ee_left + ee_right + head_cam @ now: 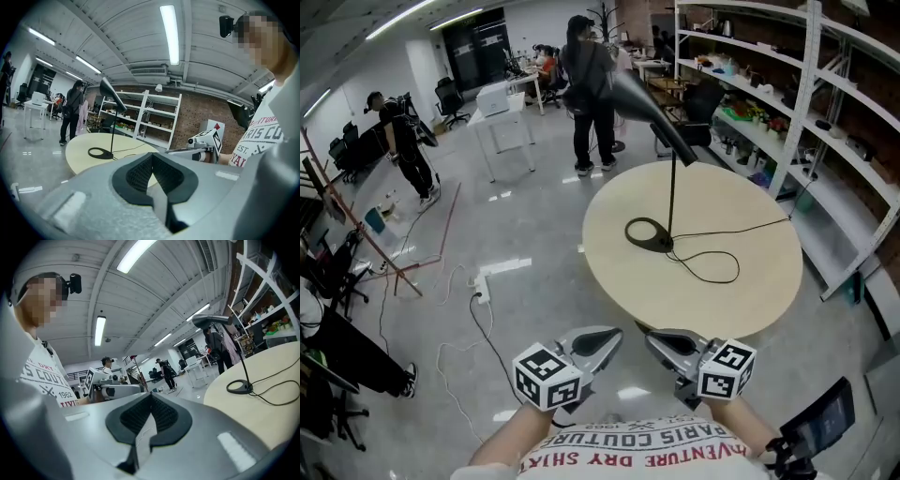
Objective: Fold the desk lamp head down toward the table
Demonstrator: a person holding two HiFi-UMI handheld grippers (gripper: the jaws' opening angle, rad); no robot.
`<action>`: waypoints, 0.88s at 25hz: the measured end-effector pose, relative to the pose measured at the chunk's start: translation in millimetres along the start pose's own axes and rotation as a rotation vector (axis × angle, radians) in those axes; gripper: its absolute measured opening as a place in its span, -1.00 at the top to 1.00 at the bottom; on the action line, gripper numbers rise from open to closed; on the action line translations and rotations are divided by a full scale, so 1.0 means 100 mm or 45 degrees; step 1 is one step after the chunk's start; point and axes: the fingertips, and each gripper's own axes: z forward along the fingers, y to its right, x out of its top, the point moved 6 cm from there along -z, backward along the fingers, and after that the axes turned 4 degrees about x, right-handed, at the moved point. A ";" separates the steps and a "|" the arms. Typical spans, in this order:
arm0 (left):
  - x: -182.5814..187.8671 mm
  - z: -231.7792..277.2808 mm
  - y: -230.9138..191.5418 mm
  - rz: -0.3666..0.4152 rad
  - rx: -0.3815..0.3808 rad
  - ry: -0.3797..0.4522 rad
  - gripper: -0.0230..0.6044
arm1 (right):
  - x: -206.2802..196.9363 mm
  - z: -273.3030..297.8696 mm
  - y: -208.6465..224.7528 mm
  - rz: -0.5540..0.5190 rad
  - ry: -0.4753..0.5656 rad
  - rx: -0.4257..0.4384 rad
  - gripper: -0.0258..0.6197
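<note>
A black desk lamp stands on the round beige table (727, 305). Its ring base (649, 233) carries a thin upright stem, and the cone head (652, 111) slants high above the table's far side. My left gripper (609, 339) and right gripper (656, 339) are side by side close to my chest, short of the table's near edge. Both are shut with nothing between the fingers. The left gripper view shows the lamp base (100, 153) and head (111, 95) beyond its closed jaws (152, 161). The right gripper view shows the base (240, 387) and head (211, 319).
The lamp's black cable (712, 267) loops over the table to the right. White shelving (825, 112) with small items runs along the right. A person (589, 84) stands just behind the table. A power strip and cords (480, 286) lie on the floor at left.
</note>
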 end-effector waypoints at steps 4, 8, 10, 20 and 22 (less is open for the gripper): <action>0.10 -0.06 -0.49 -0.001 0.006 0.013 0.92 | 0.11 0.42 0.18 -0.019 -0.006 -0.012 0.92; 0.15 -0.06 -0.88 0.003 0.001 0.019 0.92 | 0.17 0.77 0.32 -0.035 0.008 -0.016 0.92; 0.18 -0.05 -1.04 0.012 -0.010 0.025 0.92 | 0.18 0.90 0.37 -0.053 0.000 -0.023 0.92; 0.24 0.04 -1.36 0.023 -0.062 0.044 0.92 | 0.27 1.02 0.55 -0.073 0.051 -0.108 0.92; 0.24 0.07 -1.40 0.015 -0.063 0.047 0.92 | 0.28 1.04 0.58 -0.090 0.053 -0.116 0.92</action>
